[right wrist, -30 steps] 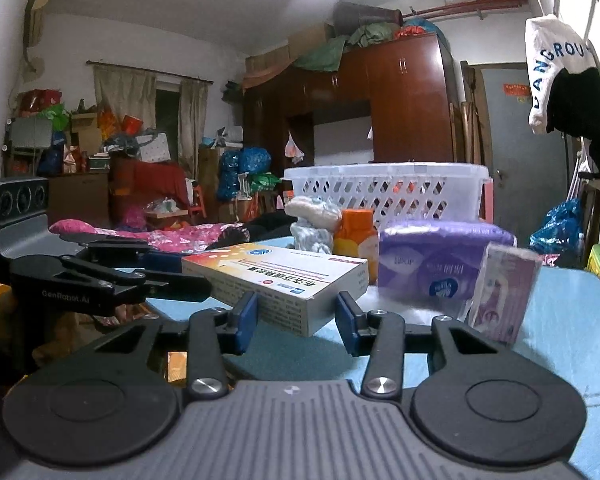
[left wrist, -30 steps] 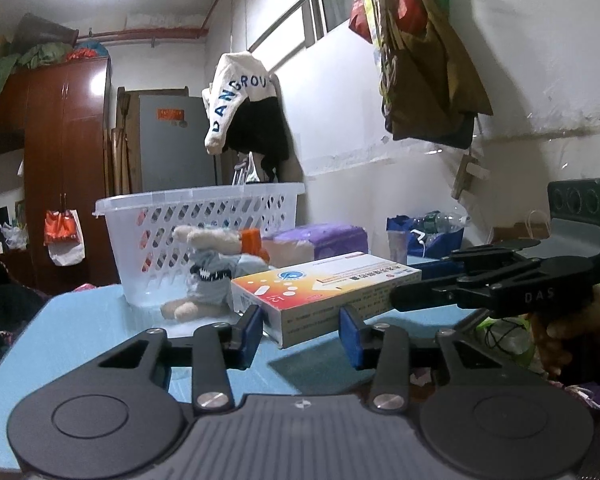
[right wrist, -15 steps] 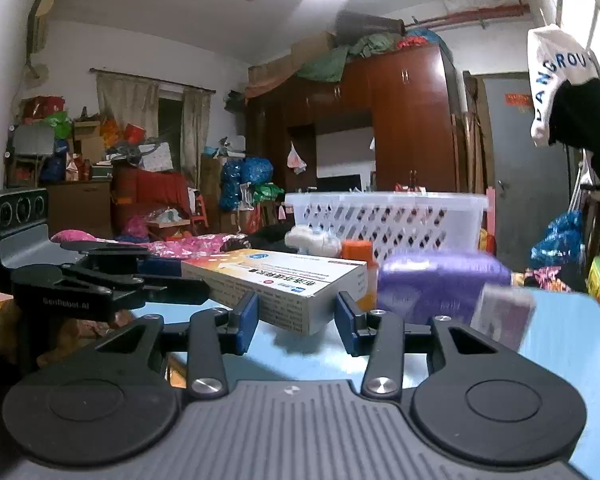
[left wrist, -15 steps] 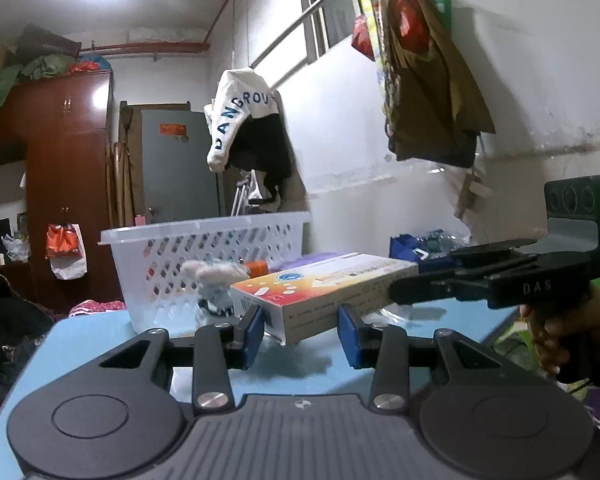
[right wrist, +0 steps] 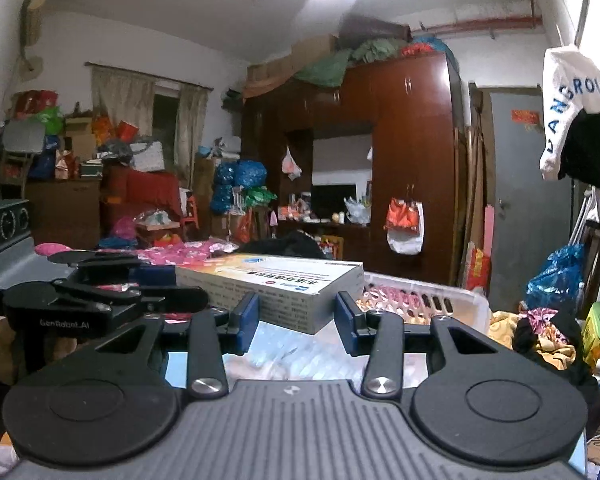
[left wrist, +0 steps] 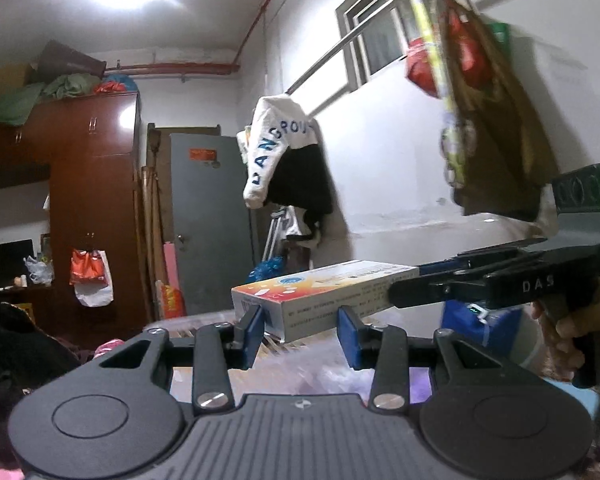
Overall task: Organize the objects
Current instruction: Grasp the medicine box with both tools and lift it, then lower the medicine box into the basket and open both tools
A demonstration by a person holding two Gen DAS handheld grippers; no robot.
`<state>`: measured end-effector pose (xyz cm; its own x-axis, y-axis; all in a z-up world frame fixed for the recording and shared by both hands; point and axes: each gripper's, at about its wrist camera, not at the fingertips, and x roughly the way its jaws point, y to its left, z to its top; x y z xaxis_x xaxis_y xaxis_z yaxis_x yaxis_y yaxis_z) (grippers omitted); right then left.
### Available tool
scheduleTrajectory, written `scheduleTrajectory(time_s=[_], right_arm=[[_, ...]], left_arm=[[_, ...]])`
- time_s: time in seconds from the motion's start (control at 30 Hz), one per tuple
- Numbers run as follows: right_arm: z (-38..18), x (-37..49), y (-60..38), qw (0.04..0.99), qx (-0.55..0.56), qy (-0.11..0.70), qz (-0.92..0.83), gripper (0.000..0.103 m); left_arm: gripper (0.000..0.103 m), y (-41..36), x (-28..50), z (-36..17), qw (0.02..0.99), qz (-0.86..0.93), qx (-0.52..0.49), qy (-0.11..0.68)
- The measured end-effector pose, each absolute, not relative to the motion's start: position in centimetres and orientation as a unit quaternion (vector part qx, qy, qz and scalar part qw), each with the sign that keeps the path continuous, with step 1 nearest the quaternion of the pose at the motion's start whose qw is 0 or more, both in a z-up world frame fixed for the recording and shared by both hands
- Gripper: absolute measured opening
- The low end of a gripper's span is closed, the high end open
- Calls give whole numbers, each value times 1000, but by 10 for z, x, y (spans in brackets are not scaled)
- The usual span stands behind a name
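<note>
While the box [left wrist: 320,292] is carried off the table, it is held at both ends: left gripper [left wrist: 300,330] is clamped on one corner, right gripper [right wrist: 296,316] on the opposite one, both jaws narrow. Box's long axis is seen running across, btwn the two claws. White basket [right wrist: 432,300] lies just ahead of and below the right claw, w/ box partly over its rim; a short lowering fwd is judged to be what's needed.

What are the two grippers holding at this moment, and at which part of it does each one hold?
Both hold one medicine box, each at a corner of an opposite end: the left gripper at one short end, the right gripper at the other.
</note>
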<state>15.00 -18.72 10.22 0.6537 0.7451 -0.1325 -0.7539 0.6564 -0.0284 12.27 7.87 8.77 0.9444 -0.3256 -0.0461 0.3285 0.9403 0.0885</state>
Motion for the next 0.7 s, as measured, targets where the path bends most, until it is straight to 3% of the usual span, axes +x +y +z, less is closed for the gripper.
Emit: scheduleTrajectory(time_s=[0.3, 0.5, 0.6, 0.67, 0.7], right_arm=[[90, 246, -165, 902, -9, 156, 401, 45], [72, 258, -153, 903, -32, 196, 382, 46], [76, 255, -153, 908, -46, 195, 369, 59], [81, 251, -160, 913, -42, 186, 361, 95], [82, 243, -166, 915, -41, 177, 360, 101]], left_arm=[[44, 93, 229, 98, 979, -154, 30, 131], [44, 98, 237, 93, 979, -153, 8, 135], [66, 97, 225, 93, 985, -130, 22, 108], [80, 102, 211, 98, 990, -113, 8, 81], [80, 105, 203, 101, 991, -111, -2, 71]])
